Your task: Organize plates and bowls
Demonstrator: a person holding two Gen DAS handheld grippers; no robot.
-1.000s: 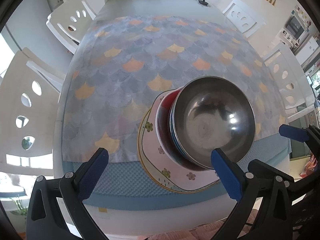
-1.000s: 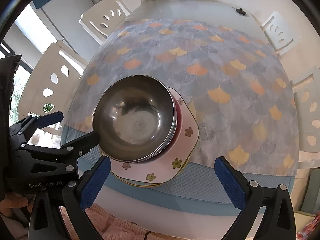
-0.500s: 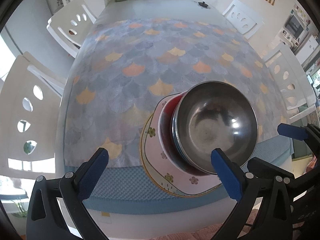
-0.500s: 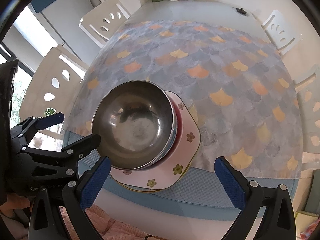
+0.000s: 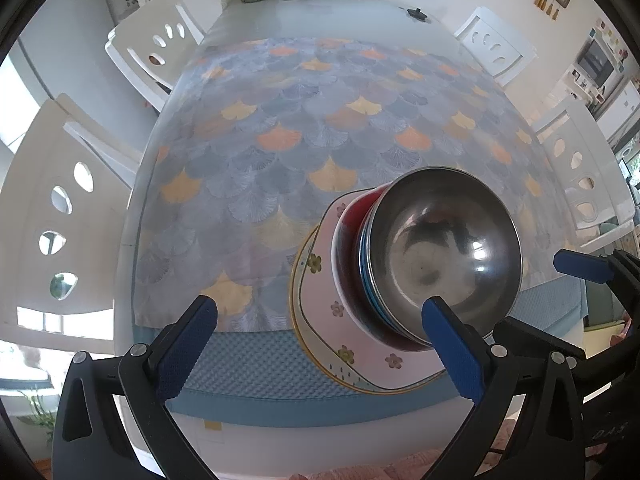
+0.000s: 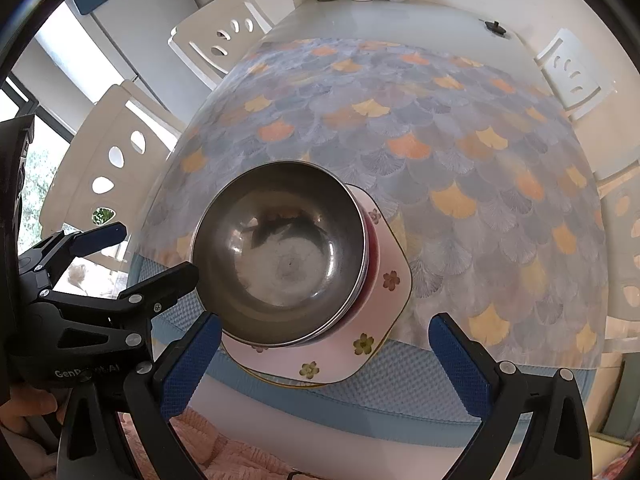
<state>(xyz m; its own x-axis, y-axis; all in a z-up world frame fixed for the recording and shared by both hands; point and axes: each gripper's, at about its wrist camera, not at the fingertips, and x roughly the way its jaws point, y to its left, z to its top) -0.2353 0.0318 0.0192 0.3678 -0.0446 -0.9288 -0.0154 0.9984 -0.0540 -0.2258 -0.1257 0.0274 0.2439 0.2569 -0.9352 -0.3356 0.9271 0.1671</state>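
Left tool (image 5: 318,324) and right tool (image 6: 324,344) both hang spread and empty. The steel bowl (image 6: 280,256) tops the stack on the pink plate (image 6: 376,332), lower centre of frame at the worktop (image 6: 400,396) edge. Stacking looks finished; next, probably carry the stack off.

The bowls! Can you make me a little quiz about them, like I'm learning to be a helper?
1. True or false: the metal bowl sits on top of the stack.
2. What lies right under the bowls? A) pink plate B) a chair C) a vase
3. Fill in: both the left gripper and the right gripper are ____ and hold nothing.

Key: 1 true. 2 A. 3 open.
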